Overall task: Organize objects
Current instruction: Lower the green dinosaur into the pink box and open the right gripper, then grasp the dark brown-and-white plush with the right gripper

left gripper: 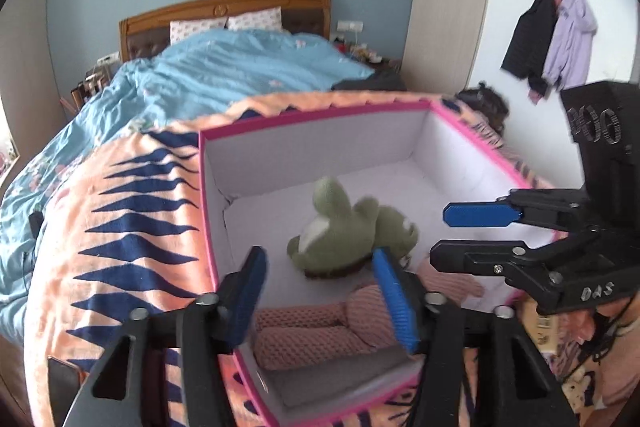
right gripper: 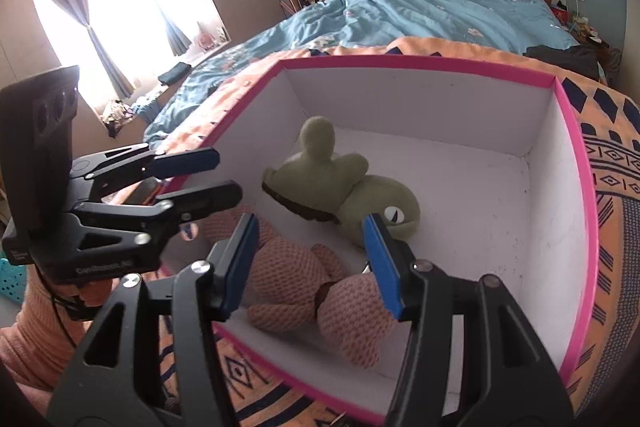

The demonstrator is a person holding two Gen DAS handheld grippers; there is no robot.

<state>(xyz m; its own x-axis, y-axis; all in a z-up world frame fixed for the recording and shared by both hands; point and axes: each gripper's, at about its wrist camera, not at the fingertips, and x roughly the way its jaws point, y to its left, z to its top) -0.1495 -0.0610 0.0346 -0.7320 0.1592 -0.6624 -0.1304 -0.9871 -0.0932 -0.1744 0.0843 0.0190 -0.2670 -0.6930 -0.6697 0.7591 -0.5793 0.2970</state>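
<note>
I see left gripper (left gripper: 320, 291) wide open, empty | right gripper (right gripper: 312, 259) wide open, empty | green plush (right gripper: 344, 183) and pink plush (right gripper: 320, 291) inside pink-rimmed box (right gripper: 576, 163)

Green plush (right gripper: 352, 187) and pink plush (right gripper: 316, 291) lie touching inside pink-rimmed box (right gripper: 576, 163).

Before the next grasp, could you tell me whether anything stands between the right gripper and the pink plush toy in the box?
Nothing visible does. The right gripper hangs open above the pink plush toy inside the pink-rimmed box; the green plush turtle lies farther back.
</note>
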